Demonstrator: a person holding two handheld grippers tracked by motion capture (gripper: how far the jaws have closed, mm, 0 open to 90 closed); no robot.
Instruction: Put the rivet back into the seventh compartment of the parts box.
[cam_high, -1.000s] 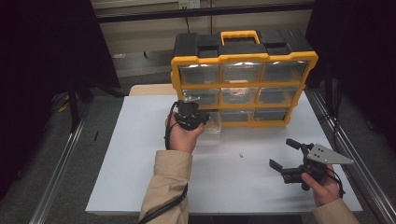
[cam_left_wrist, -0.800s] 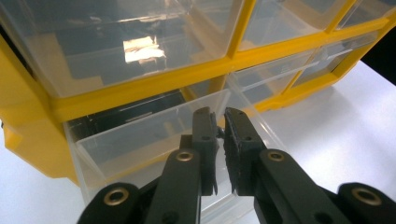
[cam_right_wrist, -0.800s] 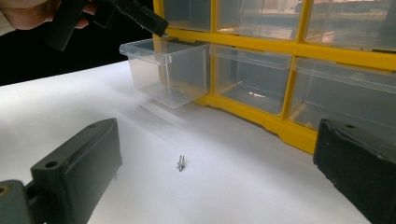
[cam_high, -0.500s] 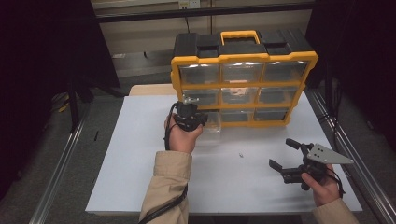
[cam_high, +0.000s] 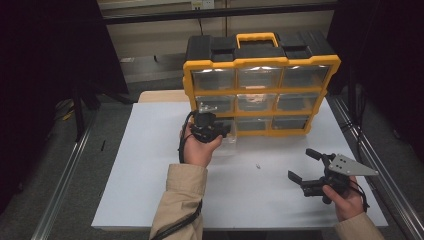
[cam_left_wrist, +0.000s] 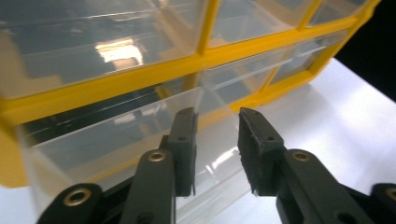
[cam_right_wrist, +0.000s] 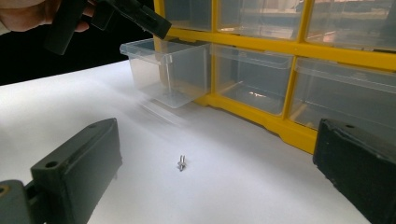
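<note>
High view: the right gripper sits nearest, low on the white table, its jaws spread wide and empty. Just beyond it lies one small metal screw, alone on the bare surface and well apart from both tools. Farther on, the left gripper hovers at the front lip of the clear drawer, which stands pulled partway out of the bottom-left slot of the yellow organizer. Its jaws have just been opening, and the left gripper view shows the pads parted with the drawer's rim between them, no longer pinched.

Risks, as I judge them: the screw is tiny and could skid or roll away if the wide pads close off-centre; the half-drawn drawer could tip or slide out if nudged.

Count: two grippers, one screw, one open drawer, nine drawers in a three-by-three grid, one organizer.
</note>
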